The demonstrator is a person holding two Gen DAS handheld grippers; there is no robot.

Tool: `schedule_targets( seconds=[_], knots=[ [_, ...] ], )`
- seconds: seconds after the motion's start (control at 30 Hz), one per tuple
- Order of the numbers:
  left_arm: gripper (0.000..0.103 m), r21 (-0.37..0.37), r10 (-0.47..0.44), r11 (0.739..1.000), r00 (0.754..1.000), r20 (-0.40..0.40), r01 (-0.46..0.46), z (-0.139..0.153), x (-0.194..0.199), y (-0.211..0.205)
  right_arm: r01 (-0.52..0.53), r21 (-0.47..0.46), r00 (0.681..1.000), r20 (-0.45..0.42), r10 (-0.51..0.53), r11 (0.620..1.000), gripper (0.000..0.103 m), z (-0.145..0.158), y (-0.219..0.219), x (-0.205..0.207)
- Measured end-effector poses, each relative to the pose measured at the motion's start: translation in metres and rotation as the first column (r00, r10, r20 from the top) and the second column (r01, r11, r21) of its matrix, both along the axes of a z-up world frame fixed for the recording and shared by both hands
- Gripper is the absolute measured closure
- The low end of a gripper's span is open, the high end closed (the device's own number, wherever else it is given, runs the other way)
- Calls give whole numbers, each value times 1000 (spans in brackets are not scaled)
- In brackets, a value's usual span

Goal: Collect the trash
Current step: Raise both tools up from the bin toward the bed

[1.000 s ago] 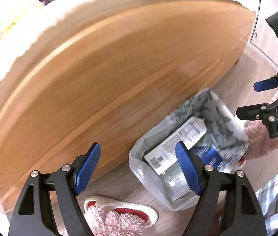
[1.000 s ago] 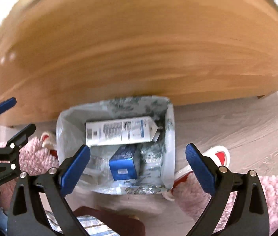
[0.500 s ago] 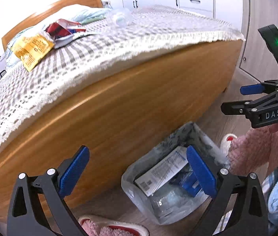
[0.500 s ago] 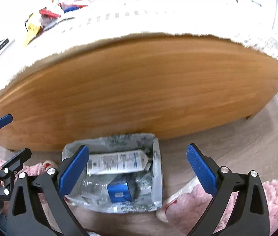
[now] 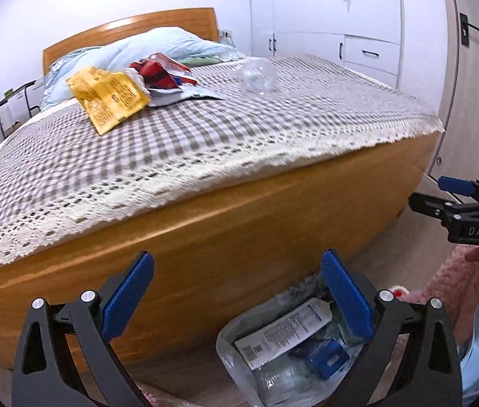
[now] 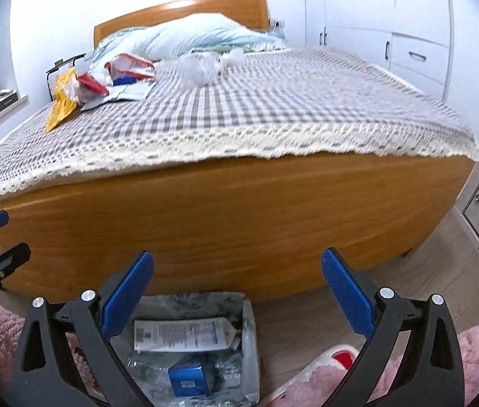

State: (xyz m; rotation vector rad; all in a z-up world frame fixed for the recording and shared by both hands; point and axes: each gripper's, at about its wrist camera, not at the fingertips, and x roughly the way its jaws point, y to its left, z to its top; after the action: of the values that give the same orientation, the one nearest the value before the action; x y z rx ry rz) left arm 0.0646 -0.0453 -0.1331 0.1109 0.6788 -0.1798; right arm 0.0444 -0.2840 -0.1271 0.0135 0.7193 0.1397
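My left gripper (image 5: 237, 296) stands wide open and empty, above the bag-lined trash bin (image 5: 226, 341) on the floor at the foot of the bed. In the bin lie a white carton (image 5: 283, 332), a blue box (image 5: 327, 356) and clear plastic. My right gripper (image 6: 237, 295) is open and empty too, over the same bin (image 6: 250, 322). On the bed cover lie a yellow wrapper (image 5: 109, 98), a red packet (image 5: 156, 71) and a clear plastic bottle (image 5: 256, 74). Each gripper shows at the edge of the other's view, the right gripper (image 5: 439, 192) and the left gripper (image 6: 2, 237).
The wooden footboard (image 6: 239, 217) rises right behind the bin. A checked cover with a lace edge (image 6: 273, 108) spreads over the bed, with a pale blue pillow (image 6: 198, 32) at its head. Pink fluffy slippers (image 6: 324, 373) lie on the floor. White wardrobes (image 5: 341, 34) line the right wall.
Both grippers have risen and tilted up, so the bin sank low in the views and the bed top with its litter came into sight. The left jaws spread wider.
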Motion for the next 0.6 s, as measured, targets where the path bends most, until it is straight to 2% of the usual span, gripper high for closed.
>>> schedule_targets(
  seconds=[0.43,0.6],
  knots=[
    [7,-56,14,998,990,137,-7,36,-7,9,38,29,996,84,-41,999,8,23,-12,3],
    [7,-47,27,999,975,219,-17,55,-4,11,55,31,991,120,-58,998,8,37,-15,12]
  ],
)
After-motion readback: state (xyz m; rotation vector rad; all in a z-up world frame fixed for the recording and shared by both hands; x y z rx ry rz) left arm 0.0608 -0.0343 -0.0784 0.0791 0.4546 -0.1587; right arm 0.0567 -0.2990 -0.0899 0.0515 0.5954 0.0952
